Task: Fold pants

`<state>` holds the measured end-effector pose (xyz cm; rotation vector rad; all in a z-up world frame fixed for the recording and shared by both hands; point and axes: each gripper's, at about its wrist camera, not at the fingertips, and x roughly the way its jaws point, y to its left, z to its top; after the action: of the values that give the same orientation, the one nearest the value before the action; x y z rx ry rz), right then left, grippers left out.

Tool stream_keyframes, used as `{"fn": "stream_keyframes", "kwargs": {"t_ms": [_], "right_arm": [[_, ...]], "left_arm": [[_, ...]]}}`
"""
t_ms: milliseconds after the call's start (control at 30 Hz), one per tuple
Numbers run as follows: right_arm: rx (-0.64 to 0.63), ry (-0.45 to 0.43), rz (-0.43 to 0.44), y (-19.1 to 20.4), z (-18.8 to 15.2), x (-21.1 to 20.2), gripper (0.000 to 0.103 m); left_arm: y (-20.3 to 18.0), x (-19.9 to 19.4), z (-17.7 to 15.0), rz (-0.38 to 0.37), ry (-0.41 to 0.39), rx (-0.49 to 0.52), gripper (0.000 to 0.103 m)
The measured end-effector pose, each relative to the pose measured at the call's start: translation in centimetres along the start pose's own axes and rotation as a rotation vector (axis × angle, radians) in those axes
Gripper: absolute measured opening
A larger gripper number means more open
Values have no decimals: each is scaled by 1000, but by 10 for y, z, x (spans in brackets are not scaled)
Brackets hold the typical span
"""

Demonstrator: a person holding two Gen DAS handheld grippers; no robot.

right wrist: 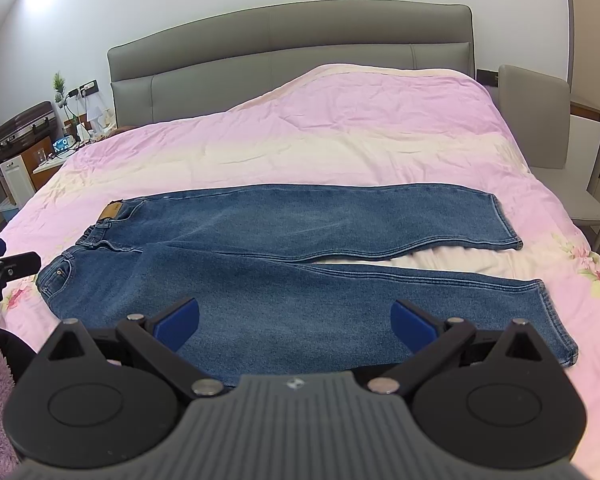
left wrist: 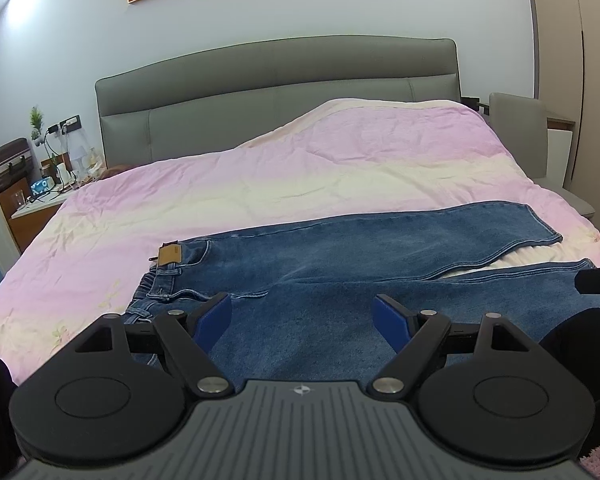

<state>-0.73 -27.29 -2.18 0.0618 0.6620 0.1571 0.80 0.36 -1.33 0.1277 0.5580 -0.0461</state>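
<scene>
Nearest, we list our left gripper (left wrist: 302,318) and right gripper (right wrist: 295,322), both spread wide, empty, hovering over the jeans (right wrist: 284,264). These lie flat across the pink duvet (right wrist: 340,136), waist leftward, legs slightly parted. Beyond: grey headboard (right wrist: 288,40), cluttered nightstand (left wrist: 40,200), suitcase (right wrist: 24,126) left; grey chair (right wrist: 536,120) right.

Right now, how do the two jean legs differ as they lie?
The far leg lies straight across the bed; the near leg angles away from it, leaving a gap toward the hems. The far leg's hem sits short of the near leg's. Both lie flat, unfolded, joined at the waist.
</scene>
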Motion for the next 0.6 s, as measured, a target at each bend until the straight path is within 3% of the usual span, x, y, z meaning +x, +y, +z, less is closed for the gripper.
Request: {"fn": "stream_keyframes", "kwargs": {"t_ms": [167, 267, 367, 500, 600], "right_arm": [[-80, -18, 2, 0, -4, 12, 98], [-152, 47, -1, 3, -8, 34, 97], [-232, 128, 19, 4, -13, 57, 86], [-275, 194, -34, -16, -15, 78, 82], [-267, 220, -102, -45, -8, 85, 77]], "left_arm": [[1, 18, -6, 0, 22, 76, 94], [2, 31, -12, -17, 53, 120, 91], [3, 44, -18, -53, 87, 199, 87], [15, 60, -25, -35, 104, 312, 85], [40, 75, -22, -35, 140, 327, 82]]}}
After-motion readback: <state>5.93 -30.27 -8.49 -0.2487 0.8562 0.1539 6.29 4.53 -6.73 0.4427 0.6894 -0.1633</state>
